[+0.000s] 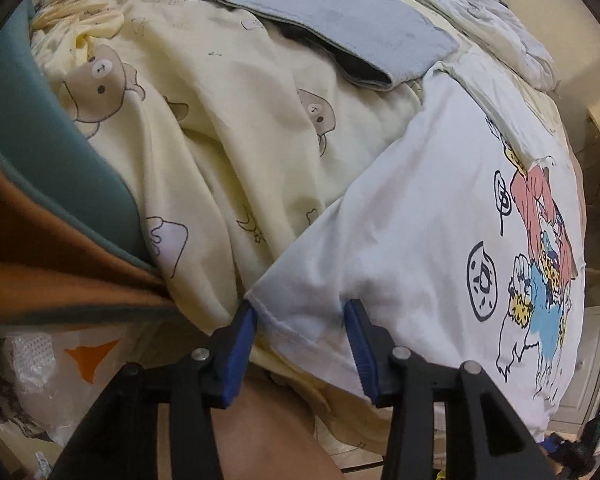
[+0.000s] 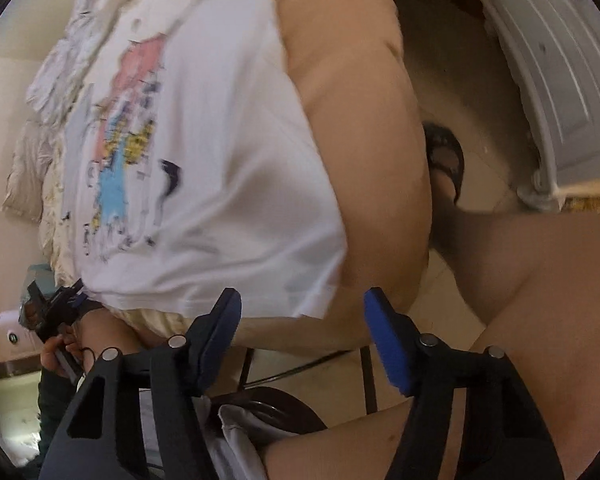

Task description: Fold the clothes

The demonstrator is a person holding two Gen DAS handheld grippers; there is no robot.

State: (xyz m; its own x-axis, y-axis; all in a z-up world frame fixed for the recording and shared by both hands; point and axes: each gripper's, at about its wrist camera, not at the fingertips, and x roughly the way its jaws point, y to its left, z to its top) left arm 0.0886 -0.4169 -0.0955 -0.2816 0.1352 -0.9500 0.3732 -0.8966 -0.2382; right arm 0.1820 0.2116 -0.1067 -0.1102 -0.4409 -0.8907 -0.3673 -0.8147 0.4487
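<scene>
Here, white T-shirt (image 1: 400, 216) flat (cartoon print), hem between left gripper (image 1: 302, 310) fingers

The left hand-held gripper (image 1: 302, 312) is pointed steeply down at the near edge of the bed, its blue pads (image 1: 242, 344) parted, with nothing pressed between them. The right hand-held gripper (image 2: 300, 312) is likewise tipped down over the bed's near corner, jaws held apart and empty. In the right wrist view, the left gripper is seen gripped in a hand (image 2: 66, 350). Bare legs (image 2: 540, 280) are seen below.
</scene>
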